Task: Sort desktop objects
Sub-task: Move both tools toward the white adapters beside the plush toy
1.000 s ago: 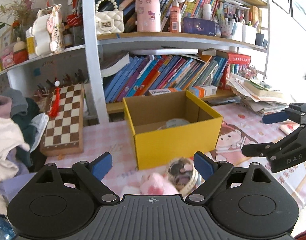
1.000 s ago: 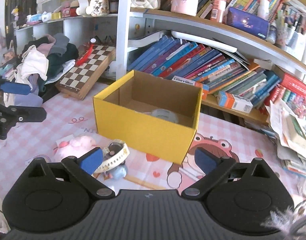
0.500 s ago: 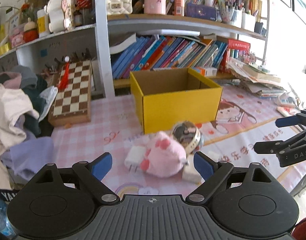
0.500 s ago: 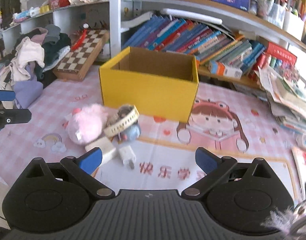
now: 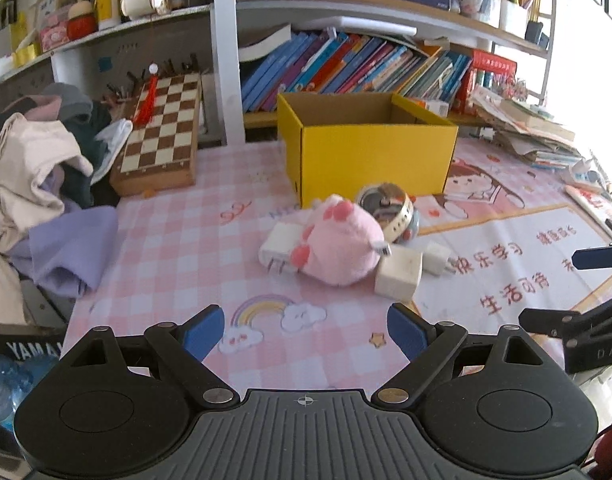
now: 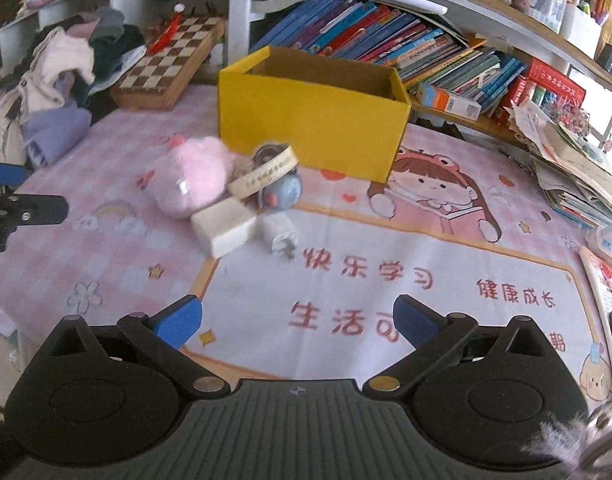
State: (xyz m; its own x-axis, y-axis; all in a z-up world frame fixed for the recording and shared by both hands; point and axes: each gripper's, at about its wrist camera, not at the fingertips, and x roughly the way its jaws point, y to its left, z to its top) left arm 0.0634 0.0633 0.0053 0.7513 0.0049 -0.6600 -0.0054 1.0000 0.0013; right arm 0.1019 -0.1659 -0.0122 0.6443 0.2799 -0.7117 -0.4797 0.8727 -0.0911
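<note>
Both grippers pull back and sink from the yellow box [image 5: 369, 152], bringing the clutter in front of it into full view: a pink plush toy [image 5: 337, 240], chargers [image 5: 397, 274], a tape roll [image 5: 389, 210]. Left gripper [image 5: 306, 334] and right gripper [image 6: 298, 320] gape wide, empty; sorting appears barely begun.

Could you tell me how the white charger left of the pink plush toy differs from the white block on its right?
The flat charger shows metal prongs; the white block shows none. The charger lies low and thin; the block is thicker and boxier. Both are white and touch the pink plush toy on the pink mat.
</note>
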